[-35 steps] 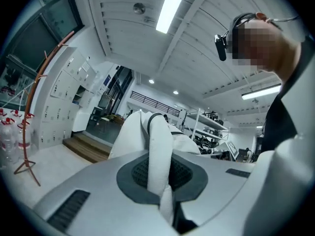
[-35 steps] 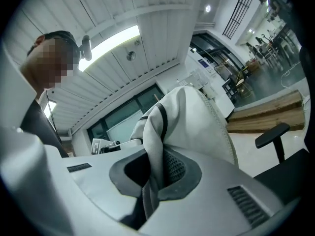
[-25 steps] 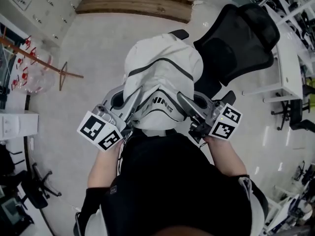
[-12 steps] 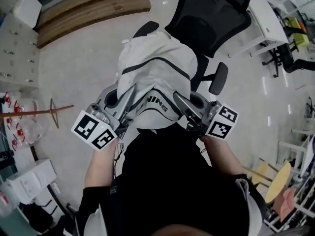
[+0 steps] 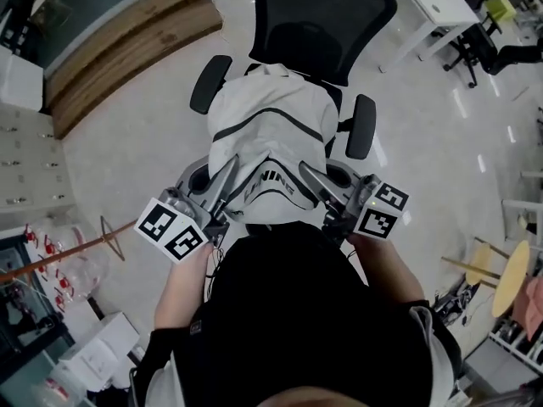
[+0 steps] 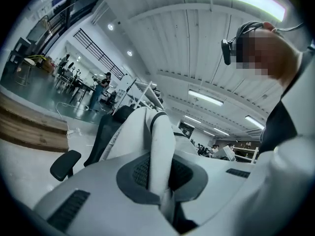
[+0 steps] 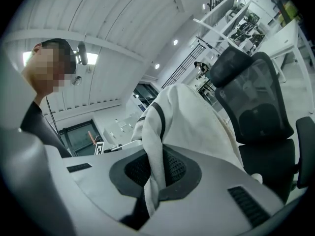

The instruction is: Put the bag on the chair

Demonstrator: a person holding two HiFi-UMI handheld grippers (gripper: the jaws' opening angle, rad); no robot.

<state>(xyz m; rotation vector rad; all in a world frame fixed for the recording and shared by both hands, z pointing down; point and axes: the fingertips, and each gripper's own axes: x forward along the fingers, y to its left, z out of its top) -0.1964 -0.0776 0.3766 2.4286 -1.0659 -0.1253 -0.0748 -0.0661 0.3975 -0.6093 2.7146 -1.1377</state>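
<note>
So far, the bag (image 5: 271, 134) is carried but not yet set down. The left gripper (image 5: 229, 170) and the right gripper (image 5: 305, 172) are each closed tight on a white strip of the bag, one at each side. Both gripper views show the cloth pinched between the pads. In the head view the bag hangs in front of the person and is already over the chair (image 5: 318, 24), between its two armrests (image 5: 210, 83) and just before the black backrest. Whether its bottom touches the seat cannot be told, because the bag covers the seat. In the right gripper view it seems to be somewhat above it. By this judgement, the picking up and the bringing to the chair are done. What is left is to lower the bag on the seat, see that it rests without tipping, and then open both grippers and draw them away.
</note>
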